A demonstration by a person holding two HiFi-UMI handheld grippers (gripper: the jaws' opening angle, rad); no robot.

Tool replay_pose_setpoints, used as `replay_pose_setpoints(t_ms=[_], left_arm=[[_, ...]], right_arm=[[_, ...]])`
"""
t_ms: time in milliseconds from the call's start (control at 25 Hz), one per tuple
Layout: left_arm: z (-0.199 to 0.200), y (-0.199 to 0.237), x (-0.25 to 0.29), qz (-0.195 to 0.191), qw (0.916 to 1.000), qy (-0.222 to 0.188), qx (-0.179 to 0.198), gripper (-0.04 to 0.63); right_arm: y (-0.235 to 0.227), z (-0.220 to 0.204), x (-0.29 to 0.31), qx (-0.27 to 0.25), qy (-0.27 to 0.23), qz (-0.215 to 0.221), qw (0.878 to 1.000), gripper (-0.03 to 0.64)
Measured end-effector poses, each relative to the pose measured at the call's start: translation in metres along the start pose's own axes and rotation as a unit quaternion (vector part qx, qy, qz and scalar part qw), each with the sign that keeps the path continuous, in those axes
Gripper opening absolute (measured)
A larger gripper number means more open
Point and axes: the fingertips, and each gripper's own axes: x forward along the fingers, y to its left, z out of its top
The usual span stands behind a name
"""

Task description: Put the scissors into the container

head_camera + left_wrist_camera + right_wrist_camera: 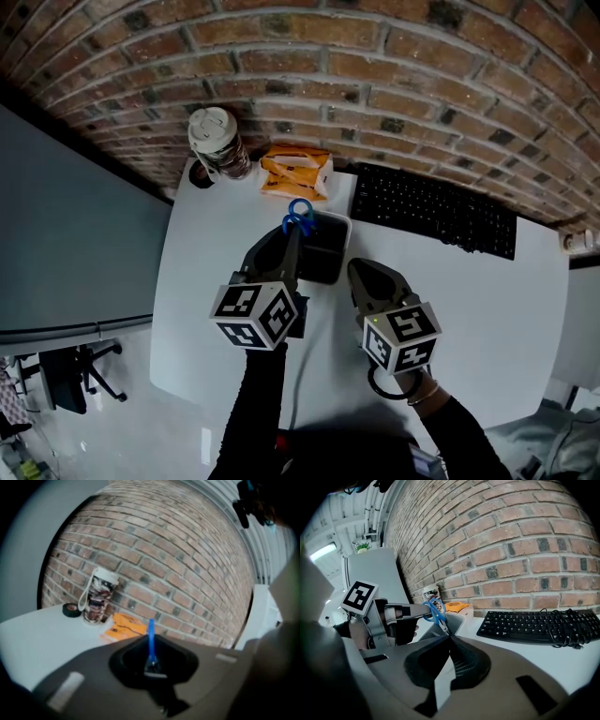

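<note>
A person's left hand-held gripper (295, 234) is clamped on a pair of blue-handled scissors (298, 216) at the far left corner of a dark, light-rimmed container (325, 255) on a white counter (211, 281). The left gripper view shows the blue handle standing upright, pinched between the two jaws. In the right gripper view the handle loops sit at the tip of that hand-held gripper and the metal blades slant down toward the container's rim. Their points pass out of sight behind the right hand-held gripper's own jaws, so it cannot be told whether they are already inside.

The right hand-held gripper (355, 268) sits just beside the container's near right side, apart from the scissors. Its jaws are drawn together at the tips with nothing between them.

Beyond the container, against the brick wall (375, 75), a lidded printed cup (217, 142) stands beside a roll of black tape (200, 174). An orange packet (297, 172) lies between the cup and a black keyboard (436, 214), which stretches away on the right side of the counter. The person's dark sleeves enter from the bottom of the head view.
</note>
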Motion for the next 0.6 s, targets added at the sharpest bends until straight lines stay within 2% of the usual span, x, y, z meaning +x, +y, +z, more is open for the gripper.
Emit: replay_pose_setpoints(t_ms=[600], left_arm=[[-0.003,0.016,-0.002,0.016,0.9998,0.005,0.009,0.054]], right_arm=[[-0.001,-0.002,-0.001,-0.002,0.004,-0.008,1.000,0.009]])
